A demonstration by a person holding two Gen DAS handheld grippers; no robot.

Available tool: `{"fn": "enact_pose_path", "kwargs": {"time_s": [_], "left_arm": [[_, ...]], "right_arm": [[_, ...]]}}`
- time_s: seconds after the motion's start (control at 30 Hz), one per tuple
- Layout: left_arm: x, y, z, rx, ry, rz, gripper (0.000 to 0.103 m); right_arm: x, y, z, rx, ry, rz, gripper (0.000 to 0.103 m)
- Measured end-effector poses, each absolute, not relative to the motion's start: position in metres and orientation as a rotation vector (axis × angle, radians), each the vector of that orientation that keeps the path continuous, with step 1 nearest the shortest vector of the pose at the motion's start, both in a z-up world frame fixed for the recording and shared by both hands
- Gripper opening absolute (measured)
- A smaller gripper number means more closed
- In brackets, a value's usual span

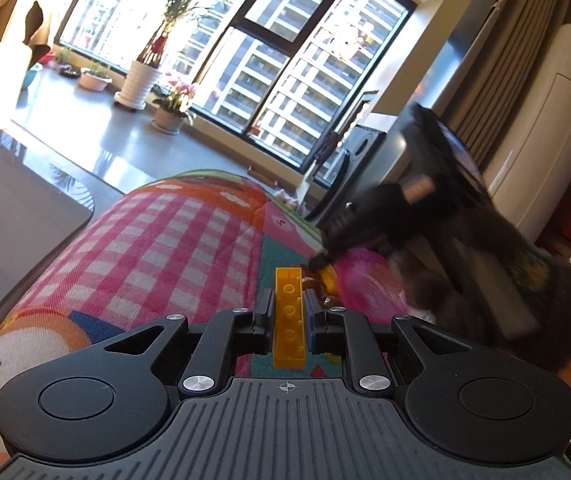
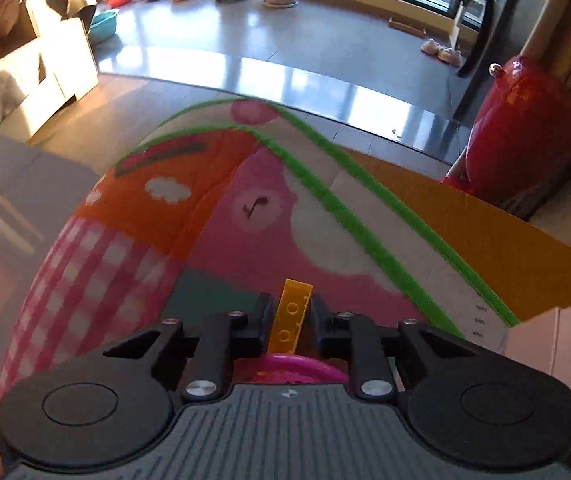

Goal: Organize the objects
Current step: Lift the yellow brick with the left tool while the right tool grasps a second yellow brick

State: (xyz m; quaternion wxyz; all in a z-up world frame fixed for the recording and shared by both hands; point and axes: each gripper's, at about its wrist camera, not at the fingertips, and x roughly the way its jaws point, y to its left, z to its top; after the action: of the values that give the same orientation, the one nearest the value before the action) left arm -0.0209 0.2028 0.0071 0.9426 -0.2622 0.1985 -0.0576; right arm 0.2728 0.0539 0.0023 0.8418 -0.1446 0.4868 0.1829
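In the left wrist view, my left gripper [image 1: 288, 300] is shut on a long yellow toy brick [image 1: 288, 320] that lies lengthwise between its pads, above a colourful play mat [image 1: 173, 240]. Just ahead to the right, the blurred right gripper [image 1: 321, 260] points down at the edge of a pink bowl [image 1: 369, 284], held by a dark-sleeved arm [image 1: 525, 300]. In the right wrist view, my right gripper [image 2: 291, 304] is shut on another yellow brick [image 2: 290, 314], tilted slightly right. The pink bowl's rim [image 2: 297, 362] shows just beneath its fingers.
A pale pink box [image 2: 557, 340] and an orange cardboard sheet [image 2: 485, 232] lie right of the mat [image 2: 245, 208]. A red vase [image 2: 521, 128] stands beyond them. A grey table top [image 1: 17, 200] borders the mat's left. Plant pots [image 1: 137, 84] line the window.
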Motion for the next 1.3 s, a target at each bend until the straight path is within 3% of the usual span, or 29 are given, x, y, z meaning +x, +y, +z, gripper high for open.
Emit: {"fn": "enact_pose_path", "kwargs": {"time_s": [0.4,0.53,0.63,0.7,0.73,0.8,0.83,1.13,1.3], "left_arm": [[-0.019,0.202,0.008,-0.530,0.428,-0.117,0.017],[-0.018,0.200,0.008,-0.534,0.427,-0.110,0.017],[-0.017,0.200,0.008,-0.530,0.422,-0.107,0.017],[-0.017,0.198,0.009,-0.519,0.420,-0.110,0.017],[-0.017,0.197,0.009,-0.517,0.416,-0.113,0.017],[-0.017,0.197,0.009,-0.522,0.414,-0.116,0.017],[-0.016,0.197,0.008,-0.529,0.418,-0.115,0.017],[-0.017,0.200,0.008,-0.542,0.419,-0.114,0.017],[-0.018,0.190,0.016,-0.502,0.429,-0.148,0.017]], "right_arm": [[0.144,0.001,0.022,-0.446,1.054,0.576,0.019],[0.167,0.000,0.037,-0.351,1.000,0.528,0.021],[0.205,0.012,0.037,-0.273,0.974,0.464,0.031],[0.230,0.021,0.026,-0.233,0.991,0.407,0.031],[0.241,0.025,0.020,-0.218,1.014,0.393,0.031],[0.253,0.030,0.010,-0.233,1.034,0.355,0.016],[0.252,0.030,0.009,-0.244,1.035,0.348,0.014],[0.145,-0.044,0.075,-0.243,0.935,0.481,0.014],[0.081,-0.123,0.074,-0.174,0.958,0.434,0.014]]}}
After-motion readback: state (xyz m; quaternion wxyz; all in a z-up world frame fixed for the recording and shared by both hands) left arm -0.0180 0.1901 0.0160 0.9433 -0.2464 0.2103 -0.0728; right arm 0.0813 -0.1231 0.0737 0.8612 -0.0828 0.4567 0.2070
